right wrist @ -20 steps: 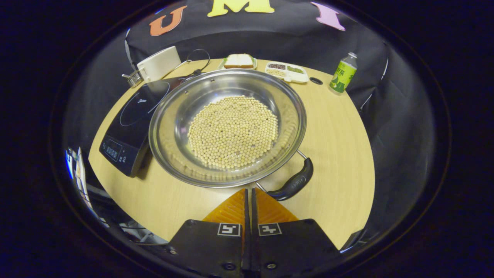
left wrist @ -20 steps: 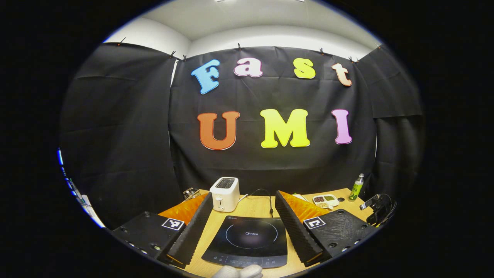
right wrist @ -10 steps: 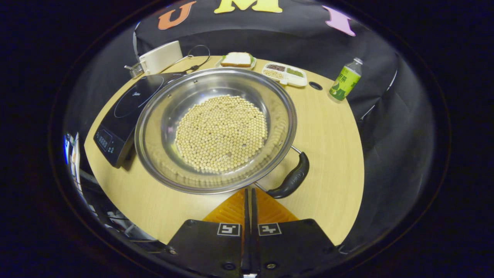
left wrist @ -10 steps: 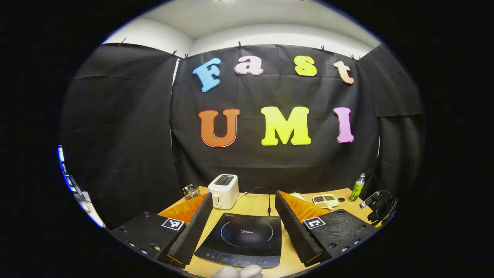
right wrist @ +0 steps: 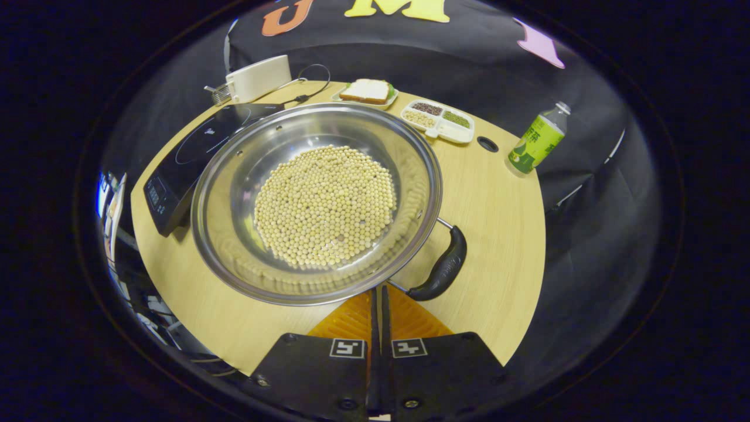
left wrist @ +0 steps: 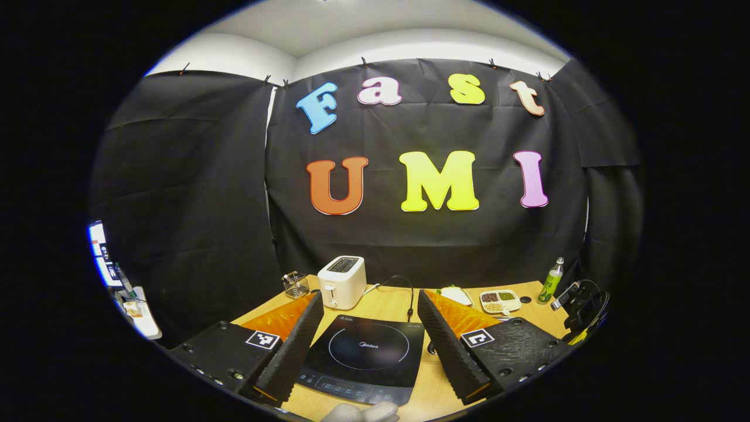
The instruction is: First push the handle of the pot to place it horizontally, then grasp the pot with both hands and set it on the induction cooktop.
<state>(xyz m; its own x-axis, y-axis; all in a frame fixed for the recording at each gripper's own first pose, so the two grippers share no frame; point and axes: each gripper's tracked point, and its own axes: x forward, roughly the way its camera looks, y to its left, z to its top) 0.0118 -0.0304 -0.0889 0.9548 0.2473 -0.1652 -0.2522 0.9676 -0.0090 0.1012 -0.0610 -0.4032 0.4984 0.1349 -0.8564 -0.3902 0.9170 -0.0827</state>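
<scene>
The right gripper [right wrist: 378,293], its fingers pressed together, sits just before the pot's handle [right wrist: 440,273], probably to push it. The pot [right wrist: 316,202] rests on the desk [right wrist: 498,234], beside the induction cooktop [left wrist: 363,357]. The left gripper [left wrist: 366,328] waits, fingers spread, above the cooktop.

Wooden table [right wrist: 504,234], round-edged. On it: pot [right wrist: 316,199] of beans near the front, cooktop [right wrist: 199,146] touching its left side; toaster [right wrist: 258,77] and wire basket [left wrist: 295,285] at back left; sandwich plate [right wrist: 366,92], divided dish [right wrist: 438,115] and bottle [right wrist: 536,140] along the back right.
</scene>
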